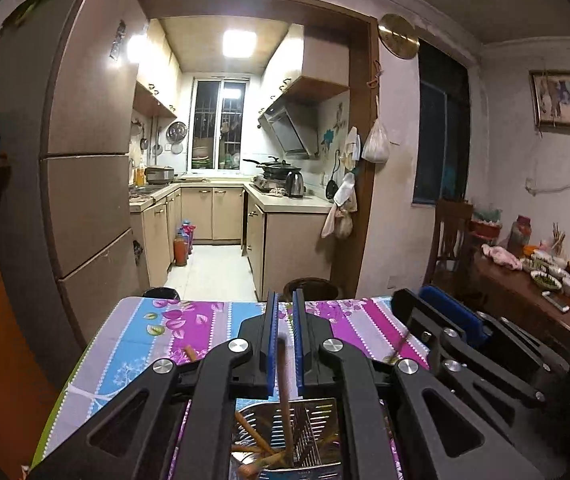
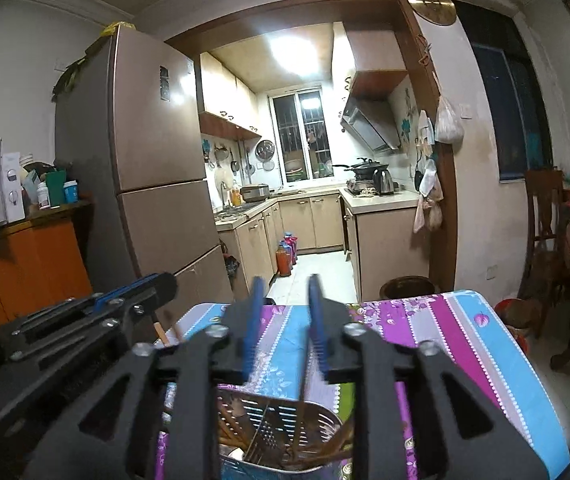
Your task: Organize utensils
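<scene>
In the left wrist view, my left gripper (image 1: 285, 312) sits at lower centre, its jaws pinching a single brown chopstick (image 1: 284, 380) that hangs nearly upright, its long axis running from between the blue pads down into the perforated metal utensil holder (image 1: 317, 420) at the bottom edge. More chopsticks lie slanted inside that holder. In the right wrist view, my right gripper (image 2: 285, 300) has its jaws parted; a thin dark stick (image 2: 304, 392) runs down by the right-hand pad into the same holder, and I cannot tell whether the pad touches it. I judge these sticks light, stiff and smooth, apt to swivel or slip in a pinch, so I would grip near the upper end. The holder stands on a floral tablecloth (image 1: 157, 332) filling the lower frame
</scene>
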Tool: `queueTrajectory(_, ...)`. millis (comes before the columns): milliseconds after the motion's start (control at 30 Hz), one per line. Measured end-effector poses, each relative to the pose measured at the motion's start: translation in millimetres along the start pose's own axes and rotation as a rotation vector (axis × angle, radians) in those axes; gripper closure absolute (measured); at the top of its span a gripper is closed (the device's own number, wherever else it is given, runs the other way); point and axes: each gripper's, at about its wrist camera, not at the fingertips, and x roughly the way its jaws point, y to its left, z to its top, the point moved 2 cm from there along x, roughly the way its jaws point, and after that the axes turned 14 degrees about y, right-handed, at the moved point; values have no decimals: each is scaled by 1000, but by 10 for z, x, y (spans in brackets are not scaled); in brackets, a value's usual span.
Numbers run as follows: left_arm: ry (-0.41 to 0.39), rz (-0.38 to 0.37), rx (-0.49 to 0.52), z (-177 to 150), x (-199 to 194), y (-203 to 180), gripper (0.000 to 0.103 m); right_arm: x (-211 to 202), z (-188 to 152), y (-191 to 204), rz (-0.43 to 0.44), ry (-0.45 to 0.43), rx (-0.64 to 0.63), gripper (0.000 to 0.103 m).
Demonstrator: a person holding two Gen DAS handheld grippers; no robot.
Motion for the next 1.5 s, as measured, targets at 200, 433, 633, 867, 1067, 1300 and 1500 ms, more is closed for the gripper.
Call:
queueTrajectory(200, -116, 66, -42, 72, -585, 108, 71, -479, 84, -34, 1, -82, -7, 68)
queueTrajectory(433, -342, 213, 21, -449, -1732, 150, 4, -1486, -283, -314, -110, -180, -6, 5)
queueTrajectory(633, -245, 190, -27, -1079, -2030, 179, 4, -2023, -912, -318, -300, -203, 1, 5)
queueTrajectory(867, -164, 233, -61, -1668, -2097, -1, 4, -2054, -1431, 7, -360, -114, -76, 5)
queueTrajectory(1067, -140, 316, -20, -2028, -2040, -194, 4, -1902, -1733, 210, -429, -73, -112, 5)
queueTrajectory(1300, -63, 308, 24, -2280, -1872, -337, 4, -1747, -1970, 176, -444, 26, -70, 5)
queueTrajectory(1500, -29, 286, -3, -2284, -1802, -288, 4, -1847, -2005, 158, -456, 11, -71, 5)
